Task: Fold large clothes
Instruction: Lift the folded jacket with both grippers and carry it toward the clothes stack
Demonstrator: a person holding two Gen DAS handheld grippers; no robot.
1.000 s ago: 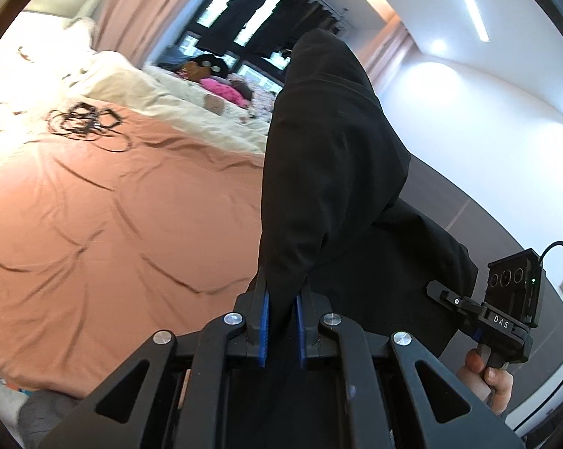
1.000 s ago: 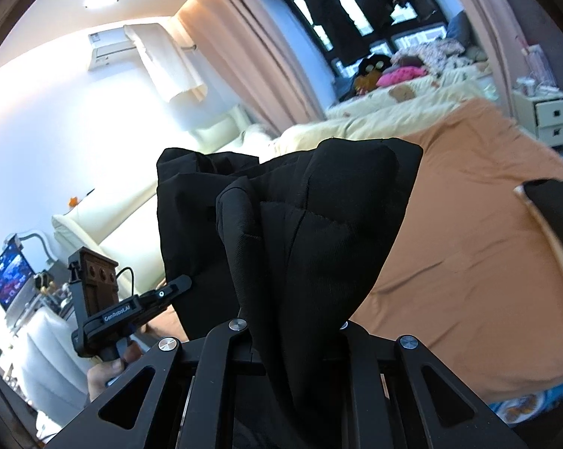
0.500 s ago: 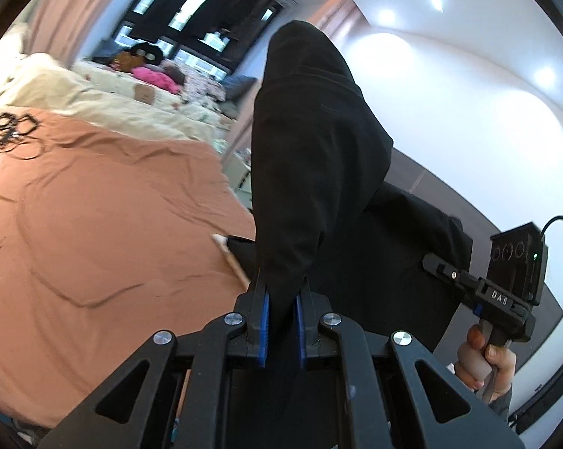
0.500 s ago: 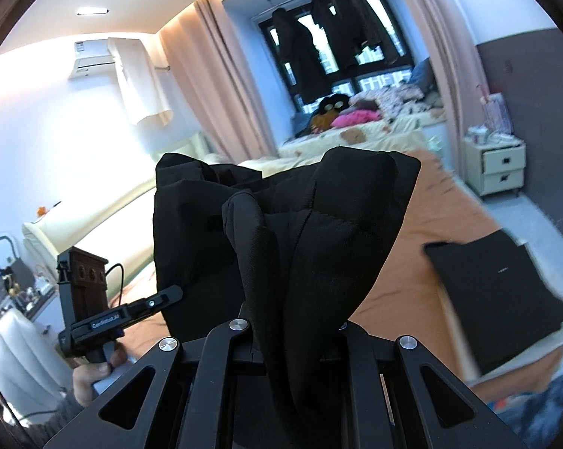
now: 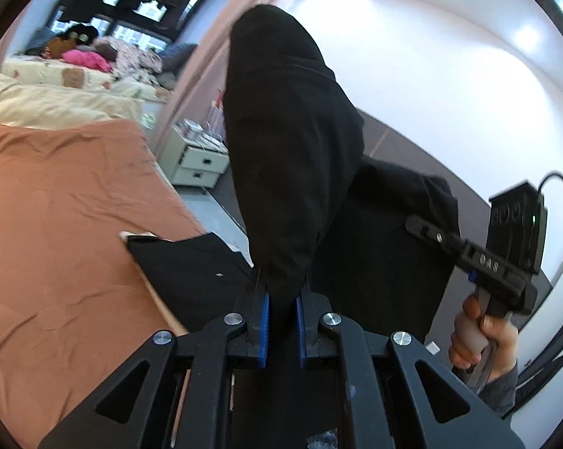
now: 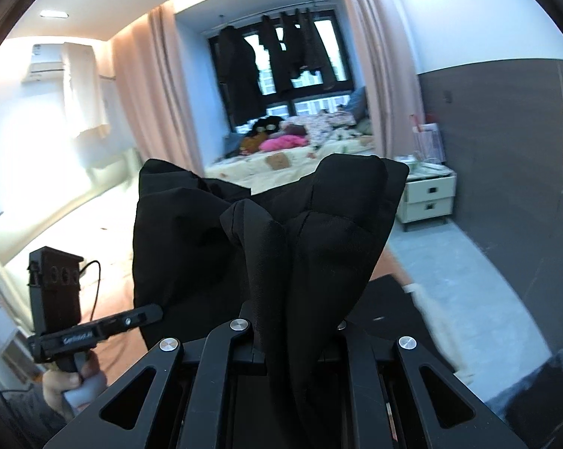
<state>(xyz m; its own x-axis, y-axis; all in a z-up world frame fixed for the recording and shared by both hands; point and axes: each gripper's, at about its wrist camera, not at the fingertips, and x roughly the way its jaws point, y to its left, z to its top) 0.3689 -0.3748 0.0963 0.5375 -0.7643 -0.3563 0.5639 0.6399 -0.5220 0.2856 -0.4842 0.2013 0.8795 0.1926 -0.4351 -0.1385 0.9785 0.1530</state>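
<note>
You've swung both grippers off the orange bedspread (image 5: pixel 57 224) toward the folded black garment (image 5: pixel 191 269) at eight o'clock — left gripper (image 5: pixel 281 321) and right gripper (image 6: pixel 292 333) stay clamped on the black jacket (image 5: pixel 292 149); carried aloft, ready to stack.

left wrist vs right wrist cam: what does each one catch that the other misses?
Left wrist only: the right gripper's handle in the person's right hand, and blue pads pinching cloth.

Right wrist only: the wall air conditioner, dark clothes hanging at the window, and the left hand.

Both: the held black garment, the folded black garment on the orange bedspread, and the white nightstand.
</note>
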